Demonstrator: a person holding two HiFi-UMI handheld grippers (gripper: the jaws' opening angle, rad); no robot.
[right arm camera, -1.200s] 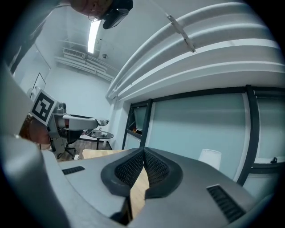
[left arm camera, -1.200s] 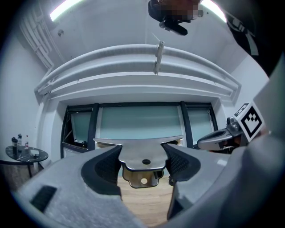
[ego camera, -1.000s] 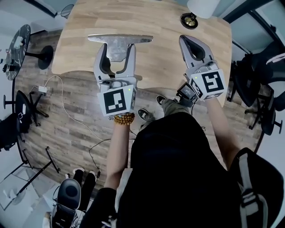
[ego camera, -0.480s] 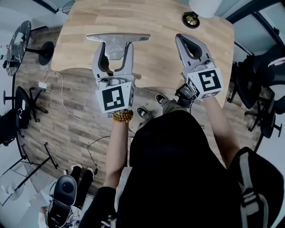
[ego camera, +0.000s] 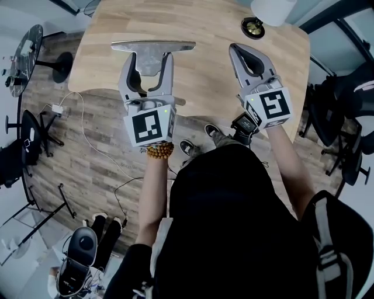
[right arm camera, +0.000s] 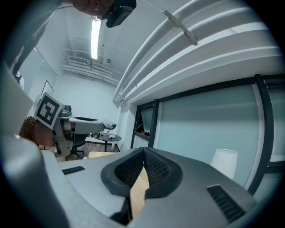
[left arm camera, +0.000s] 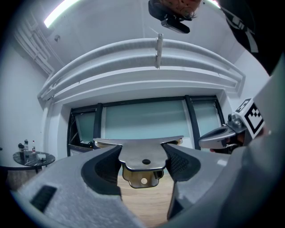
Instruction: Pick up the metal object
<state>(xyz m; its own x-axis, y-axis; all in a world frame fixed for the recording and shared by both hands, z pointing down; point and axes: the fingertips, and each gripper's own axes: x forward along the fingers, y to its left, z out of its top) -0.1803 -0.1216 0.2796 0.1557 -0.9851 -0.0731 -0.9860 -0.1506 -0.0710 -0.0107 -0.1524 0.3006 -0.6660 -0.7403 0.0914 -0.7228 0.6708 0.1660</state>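
The metal object point(ego camera: 153, 47) is a flat T-shaped plate of bright steel with a wide bar on its far side. My left gripper point(ego camera: 152, 61) is shut on its narrow stem and holds it over the wooden table point(ego camera: 204, 76). In the left gripper view the metal object point(left arm camera: 141, 155) lies level between the two dark pads, with a small holed tab hanging under it. My right gripper point(ego camera: 235, 49) hovers over the table's right half, shut with nothing in it. In the right gripper view its pads meet at the tips point(right arm camera: 143, 153).
A small brass-coloured round object point(ego camera: 253, 26) and a white cylinder point(ego camera: 272, 9) stand at the table's far right corner. Black office chairs point(ego camera: 345, 93) crowd the right side. A round side table point(ego camera: 23, 55) and a cable with a white plug point(ego camera: 57, 108) are on the floor at left.
My left gripper and the metal object have shifted together a little to the left and farther over the table. The right gripper has edged slightly away as well.
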